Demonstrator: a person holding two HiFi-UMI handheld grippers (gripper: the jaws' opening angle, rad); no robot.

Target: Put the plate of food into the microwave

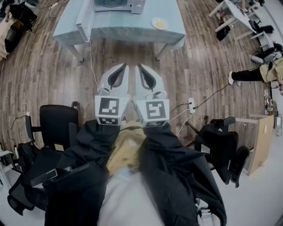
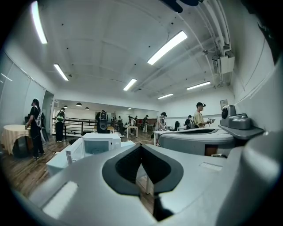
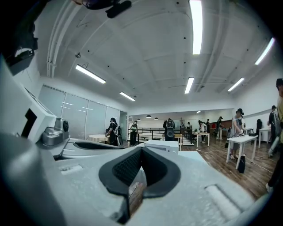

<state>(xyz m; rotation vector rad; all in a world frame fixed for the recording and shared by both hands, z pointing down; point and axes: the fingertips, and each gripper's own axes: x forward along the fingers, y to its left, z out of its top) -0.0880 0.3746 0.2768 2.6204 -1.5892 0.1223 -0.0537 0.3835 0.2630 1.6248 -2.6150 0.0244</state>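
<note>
At 12 o'clock in the head view, far side of the room, a small round white plate with yellowish food sits on a rectangular table under a pale blue-grey cloth, close to the table's near edge. A white boxy microwave is on the same table, at 10 o'clock from the plate and apart from it; its door is swung open at the left. The plate is outside the microwave, with nothing touching it. The light grey plastic left gripper and the matching right gripper are side by side at frame centre. Their tips point to 12 o'clock, well short of the table, over the brown wood-plank floor. In the left gripper view, the left gripper has its dark pads meeting at the tip, jaws together and nothing between them. The microwave, door open, shows beyond at 10 o'clock. In the right gripper view, the right gripper also has its jaws together and is empty, with the microwave just past the tip at 1 o'clock. Black-and-white marker cubes sit at the 6 o'clock end of each gripper, with dark sleeves behind them. One black office chair is at 8 o'clock and another is at 4 o'clock. A white power strip with cables lies on the floor at 3 o'clock. People stand in the background of both gripper views.
</note>
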